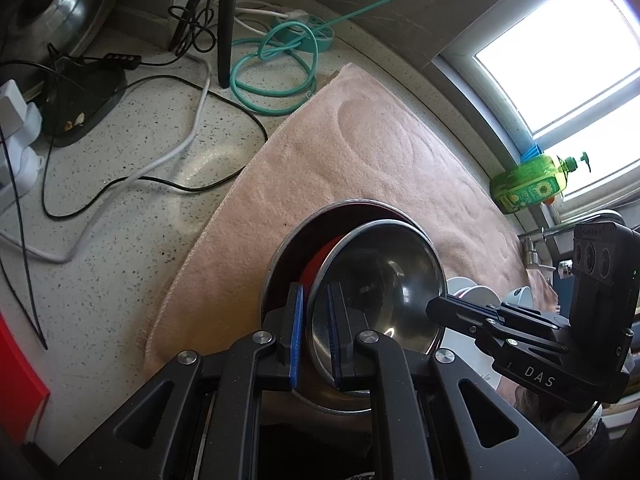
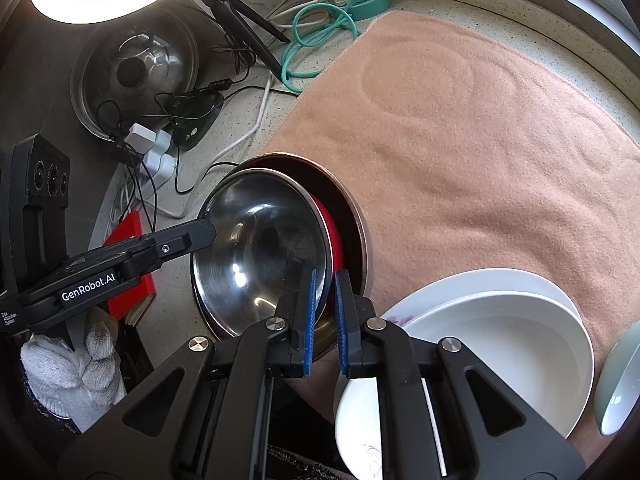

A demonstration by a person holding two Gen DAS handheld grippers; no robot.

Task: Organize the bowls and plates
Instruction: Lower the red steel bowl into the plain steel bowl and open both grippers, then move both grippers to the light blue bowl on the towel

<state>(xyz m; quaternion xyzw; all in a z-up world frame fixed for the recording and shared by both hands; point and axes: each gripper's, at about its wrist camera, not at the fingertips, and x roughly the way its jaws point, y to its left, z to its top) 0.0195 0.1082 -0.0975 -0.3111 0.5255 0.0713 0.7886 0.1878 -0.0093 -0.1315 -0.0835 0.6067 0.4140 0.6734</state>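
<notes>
Spread over the speckled counter (image 1: 120, 240): a pink towel (image 2: 480, 152), largest thing in sight. On its near-left part, a wide steel basin (image 1: 276, 256) with something red (image 2: 330, 220) inside, rim partly off the cloth in the right wrist view. Tilted within that basin, a smaller steel bowl (image 2: 260, 236), open side turned toward the cameras, gripped from two opposite sides of its rim. Left gripper (image 1: 314, 312) clamped on the near edge in its own view, blue pads either side of the thin wall; right gripper (image 2: 325, 304) pinched likewise on the opposite edge, pads nearly together with only the rim between. Round, so no long axis; mouth facing up and toward the holder. Just right of the bowl, stacked white dishes (image 2: 500, 340) and a pale bowl (image 2: 620, 384) at the frame edge. Legible: "GenRobot.AI" on the left tool's body, "DAS" on the right tool's body. White knitted glove (image 2: 72, 372) under the left tool. By the window, a green soap bottle (image 1: 532, 184), label unreadable.
</notes>
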